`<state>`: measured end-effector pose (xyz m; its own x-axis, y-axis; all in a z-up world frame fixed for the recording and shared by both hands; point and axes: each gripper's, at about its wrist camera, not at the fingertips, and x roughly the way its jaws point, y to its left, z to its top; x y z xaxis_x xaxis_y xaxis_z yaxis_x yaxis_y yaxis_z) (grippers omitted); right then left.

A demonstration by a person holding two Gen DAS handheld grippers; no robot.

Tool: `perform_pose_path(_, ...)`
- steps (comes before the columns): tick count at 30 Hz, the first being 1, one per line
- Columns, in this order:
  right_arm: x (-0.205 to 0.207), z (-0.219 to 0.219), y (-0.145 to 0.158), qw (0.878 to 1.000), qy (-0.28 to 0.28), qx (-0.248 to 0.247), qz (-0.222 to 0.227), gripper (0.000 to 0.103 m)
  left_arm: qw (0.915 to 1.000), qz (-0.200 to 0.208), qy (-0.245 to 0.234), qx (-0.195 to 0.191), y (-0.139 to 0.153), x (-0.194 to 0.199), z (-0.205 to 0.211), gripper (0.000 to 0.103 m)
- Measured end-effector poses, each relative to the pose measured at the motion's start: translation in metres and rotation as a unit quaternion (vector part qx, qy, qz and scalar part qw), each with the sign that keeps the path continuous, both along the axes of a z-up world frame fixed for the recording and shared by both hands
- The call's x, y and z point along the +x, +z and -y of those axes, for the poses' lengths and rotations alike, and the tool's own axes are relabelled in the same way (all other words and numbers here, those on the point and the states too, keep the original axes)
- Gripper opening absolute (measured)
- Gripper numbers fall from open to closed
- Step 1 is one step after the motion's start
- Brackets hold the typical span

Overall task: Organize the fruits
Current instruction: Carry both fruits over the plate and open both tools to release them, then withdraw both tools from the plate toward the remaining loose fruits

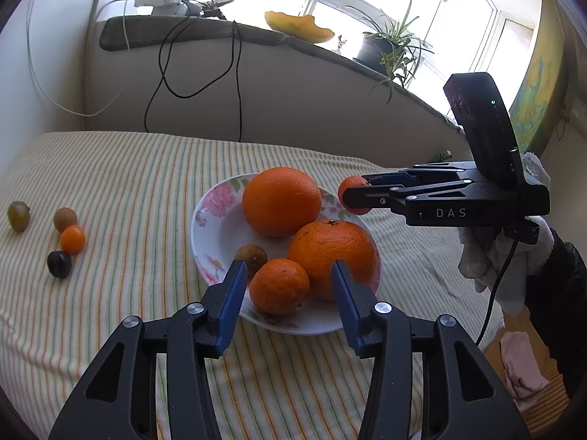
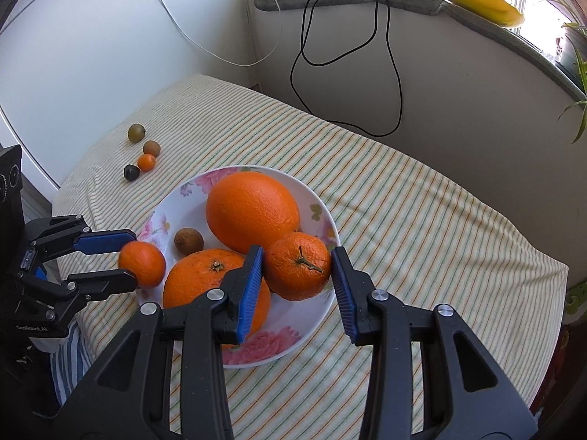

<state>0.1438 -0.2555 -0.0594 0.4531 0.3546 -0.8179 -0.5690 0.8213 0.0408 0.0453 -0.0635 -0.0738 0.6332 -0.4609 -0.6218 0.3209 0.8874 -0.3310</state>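
A floral white plate (image 1: 216, 234) (image 2: 323, 220) holds two large oranges (image 1: 280, 201) (image 1: 332, 253) and a small brown fruit (image 1: 253, 256). My left gripper (image 1: 288, 275) is around a small mandarin (image 1: 279, 286) over the plate's near edge; in the right wrist view the left gripper (image 2: 128, 256) has that mandarin (image 2: 143, 262) between its fingers. My right gripper (image 2: 297, 267) is shut on another mandarin (image 2: 297, 266) over the plate's rim; in the left wrist view it (image 1: 352, 190) holds it (image 1: 350, 187) at the plate's far right.
Several small fruits lie on the striped cloth left of the plate: a green one (image 1: 18, 215), a brown one (image 1: 65, 219), a small orange one (image 1: 72, 239) and a dark one (image 1: 59, 264). Cables hang down the wall. A potted plant (image 1: 385, 49) stands on the sill.
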Motion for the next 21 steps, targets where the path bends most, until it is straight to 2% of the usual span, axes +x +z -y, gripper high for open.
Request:
perform_pose_path(1,0.000,0.000,0.000,1.000,-0.002,-0.002,0.001,0.042,1.0000,0.000,0.000,-0.001,0.001,0.000,-0.001,0.049)
perform_pose_path(2,0.000,0.000,0.000,1.000,-0.004,-0.003,0.003,0.054,1.0000,0.001,0.002,0.000,0.001,-0.001,-0.001,0.049)
perform_pose_path(4,-0.001,0.001,0.002,1.000,-0.008,0.002,0.011,0.071,1.0000,0.001,0.003,0.000,0.000,-0.001,-0.003,0.049)
perform_pose_path(21,-0.006,-0.011,0.014,1.000,-0.001,0.005,0.024,0.072,0.9998,0.001,0.020,-0.005,-0.001,-0.007,-0.016,0.049)
